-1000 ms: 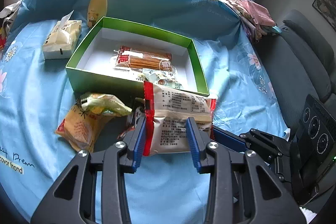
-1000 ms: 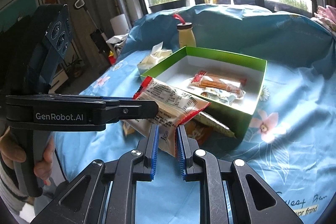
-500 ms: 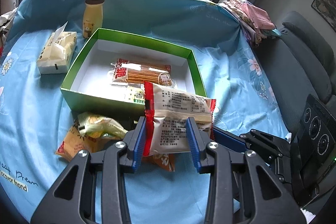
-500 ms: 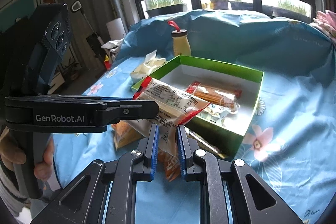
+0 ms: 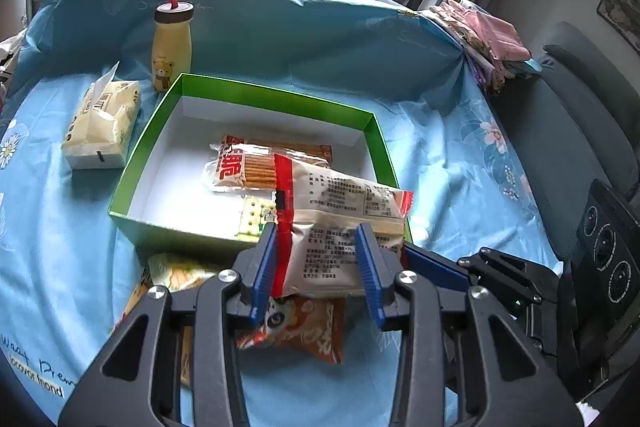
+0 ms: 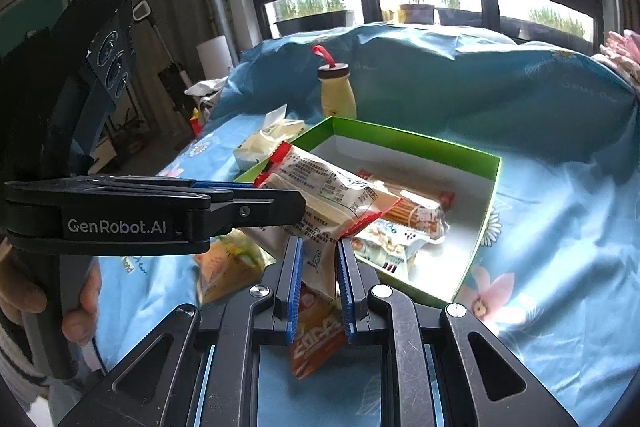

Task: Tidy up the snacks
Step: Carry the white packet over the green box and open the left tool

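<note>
Both grippers pinch one white snack packet (image 5: 340, 223): left gripper (image 5: 316, 259) clamps its width, right gripper (image 6: 318, 275) nips the lower edge. Packet hangs mid-frame, long axis running left-right in the left wrist view, its far end already over the near wall of the green box (image 5: 152, 131). Box lies straight ahead, toward upper frame. Orange packet (image 5: 304, 327) sits on the cloth below.
</note>
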